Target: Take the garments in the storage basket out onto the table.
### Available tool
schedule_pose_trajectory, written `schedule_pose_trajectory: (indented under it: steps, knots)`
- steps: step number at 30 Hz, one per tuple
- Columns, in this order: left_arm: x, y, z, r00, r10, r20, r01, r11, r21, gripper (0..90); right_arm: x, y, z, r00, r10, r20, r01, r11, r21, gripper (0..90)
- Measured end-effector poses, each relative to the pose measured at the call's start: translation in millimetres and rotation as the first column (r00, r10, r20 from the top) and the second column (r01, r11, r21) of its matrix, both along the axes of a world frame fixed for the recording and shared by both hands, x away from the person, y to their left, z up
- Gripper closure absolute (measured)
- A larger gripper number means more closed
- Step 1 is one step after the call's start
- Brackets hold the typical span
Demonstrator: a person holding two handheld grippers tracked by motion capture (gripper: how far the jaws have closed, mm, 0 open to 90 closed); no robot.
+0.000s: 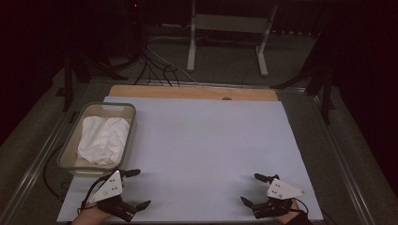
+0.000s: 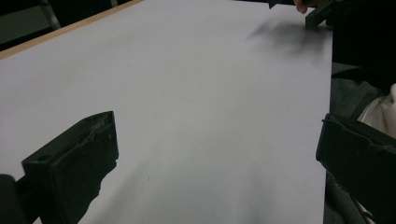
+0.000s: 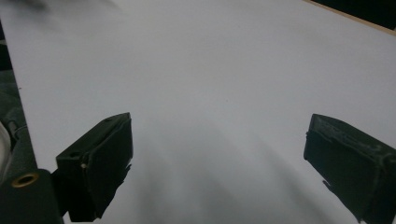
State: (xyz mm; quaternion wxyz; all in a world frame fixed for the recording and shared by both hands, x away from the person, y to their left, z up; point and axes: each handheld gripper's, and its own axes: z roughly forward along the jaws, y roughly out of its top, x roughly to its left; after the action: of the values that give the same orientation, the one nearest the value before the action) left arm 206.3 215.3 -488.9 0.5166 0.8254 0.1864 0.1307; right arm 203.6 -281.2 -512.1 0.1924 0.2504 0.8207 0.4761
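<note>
- The left gripper rests at the near left edge of the pale table sheet, its jaws spread wide and holding nothing; the left gripper view shows bare sheet between the two black jaws.
- The right gripper sits at the near right edge, well apart from the left one, jaws likewise wide open and empty.
- The white cloth lies crumpled inside the grey bin on the left side of the table, just beyond the left gripper and not touched by it.
- Judging from this, the work has not really begun: nothing is grasped, nothing lies on the open sheet, and the cloth is bunched up in its bin.
- What is left is likely everything: reaching into the bin, lifting the cloth out and handling it on the sheet, with the left gripper best placed to go first.
- The lighting is dim, so I cannot tell whether the bin holds one cloth or several folded together.
</note>
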Motion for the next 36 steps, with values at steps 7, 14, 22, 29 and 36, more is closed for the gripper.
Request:
schedule_pose_trajectory:
  steps: [7,14,22,29,36]
  knots:
    - [1.1,-1.8,-1.5,0.9998,-0.018,-0.007,0.018,0.9994,0.029,0.0,-0.7,0.3,-0.7,0.9999,0.014,-0.005,-0.014,1.000,0.005,8.2]
    - [0.8,-2.6,-1.6,0.9975,-0.065,-0.027,0.066,0.9971,0.036,0.0,-1.7,0.8,-0.4,0.9998,0.017,-0.011,-0.017,1.000,0.011,8.3]
    - [0.5,-5.1,-4.4,0.9878,-0.138,-0.073,0.142,0.9881,0.059,0.0,-2.1,0.9,0.4,0.9997,0.024,-0.006,-0.024,1.000,0.015,8.3]
    - [-1.9,-7.5,8.2,0.9860,-0.157,-0.057,0.160,0.9851,0.063,0.0,-3.0,1.4,1.9,0.9997,0.023,0.002,-0.023,1.000,0.014,8.4]
    - [-2.1,-4.7,21.2,0.9798,-0.184,-0.078,0.189,0.9803,0.058,0.0,-4.0,3.4,3.1,0.9996,0.027,0.012,-0.027,1.000,0.013,8.4]
